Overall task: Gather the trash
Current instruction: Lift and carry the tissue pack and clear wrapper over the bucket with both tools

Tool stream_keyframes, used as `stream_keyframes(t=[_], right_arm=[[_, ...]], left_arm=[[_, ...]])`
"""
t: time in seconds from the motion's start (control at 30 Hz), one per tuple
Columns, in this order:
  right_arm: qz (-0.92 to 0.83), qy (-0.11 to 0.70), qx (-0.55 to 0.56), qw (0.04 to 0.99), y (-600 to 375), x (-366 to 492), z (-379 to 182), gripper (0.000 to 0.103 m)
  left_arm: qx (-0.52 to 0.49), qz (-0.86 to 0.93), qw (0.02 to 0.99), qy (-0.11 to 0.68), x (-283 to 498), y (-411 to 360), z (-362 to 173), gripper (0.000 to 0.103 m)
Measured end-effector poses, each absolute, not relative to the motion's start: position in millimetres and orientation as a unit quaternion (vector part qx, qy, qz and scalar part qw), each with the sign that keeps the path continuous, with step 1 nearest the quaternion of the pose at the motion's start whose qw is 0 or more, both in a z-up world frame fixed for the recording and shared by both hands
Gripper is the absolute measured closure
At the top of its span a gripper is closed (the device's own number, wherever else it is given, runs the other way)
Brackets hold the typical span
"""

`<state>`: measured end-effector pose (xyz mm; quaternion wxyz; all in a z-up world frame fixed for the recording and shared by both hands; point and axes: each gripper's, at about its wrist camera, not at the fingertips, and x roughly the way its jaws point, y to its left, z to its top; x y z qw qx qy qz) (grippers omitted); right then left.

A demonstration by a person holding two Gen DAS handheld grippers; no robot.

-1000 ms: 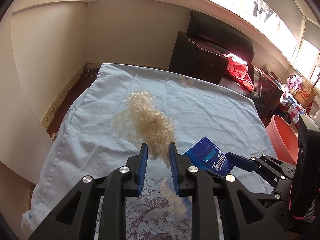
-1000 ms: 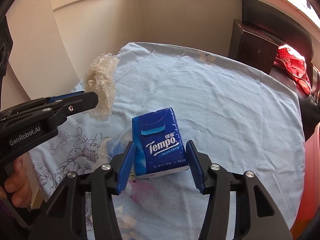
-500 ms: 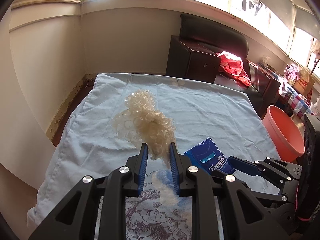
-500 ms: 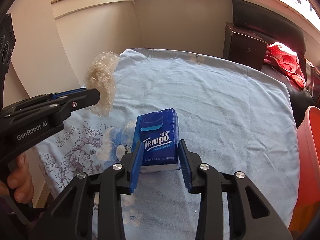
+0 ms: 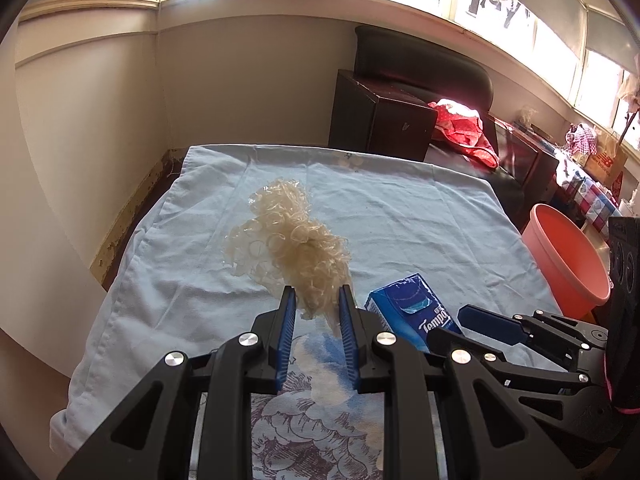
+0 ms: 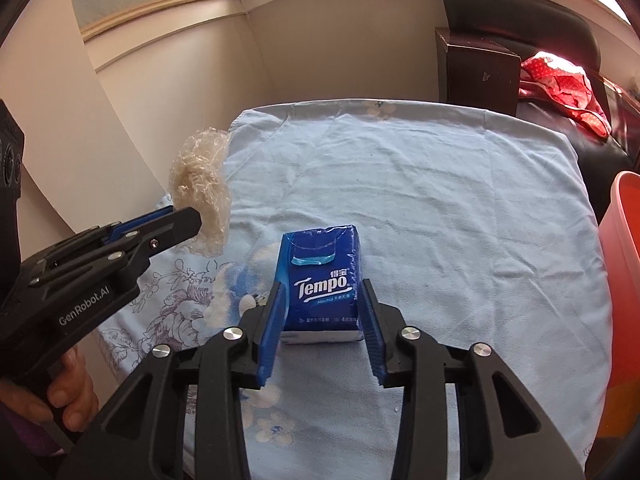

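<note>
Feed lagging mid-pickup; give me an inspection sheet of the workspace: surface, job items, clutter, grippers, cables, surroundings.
Surface: light blue cloth with floral patch, wrinkled.
Job's things: crumpled clear plastic wad, lifted; blue Tempo tissue pack, on the cloth.
Clutter: nothing seen.
Grippers: left gripper shut on the wad; right gripper open, jaws just opened, pack between them.
Cables: nothing seen.
Surroundings: salmon plastic bucket at the right; dark wooden cabinet, red fabric behind.

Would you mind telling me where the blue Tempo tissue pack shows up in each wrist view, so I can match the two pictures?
Left wrist view: the tissue pack sits lower right of centre, partly hidden behind the right gripper.
Right wrist view: the tissue pack is at centre, between the right gripper's fingers.
Shared landmark: the crumpled clear plastic wrap held in the left gripper.
</note>
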<state>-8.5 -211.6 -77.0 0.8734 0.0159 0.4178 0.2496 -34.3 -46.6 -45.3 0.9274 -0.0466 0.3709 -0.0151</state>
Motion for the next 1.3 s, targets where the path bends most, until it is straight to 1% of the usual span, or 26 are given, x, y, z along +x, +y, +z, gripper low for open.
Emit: stream_keyframes(t=[0.07, 0.4, 0.5, 0.7, 0.93, 1.3], right_arm=[[0.249, 0.412, 0.007, 0.877, -206, -7, -75, 0.047], [0.219, 0.451, -0.068, 0.863, -177, 5, -95, 0.047], [0.227, 0.445, -0.062, 0.864, -181, 4, -93, 0.049], [0.209, 0.404, -0.023, 0.890, -216, -4, -70, 0.049], [0.129, 0.369, 0.028, 0.920, -291, -7, -43, 0.049], [-0.002, 0.333, 0.090, 0.939, -412, -15, -33, 0.049]], left_arm=[[-0.048, -0.015, 0.927, 0.371, -34, -45, -46, 0.082], [-0.058, -0.013, 0.925, 0.375, -35, -37, -50, 0.082], [-0.060, -0.016, 0.925, 0.374, -34, -37, -49, 0.082], [-0.068, -0.043, 0.927, 0.365, -25, -50, -38, 0.082], [-0.047, -0.116, 0.932, 0.341, -8, -112, -16, 0.082], [-0.019, -0.220, 0.923, 0.315, 9, -227, 0, 0.082]])
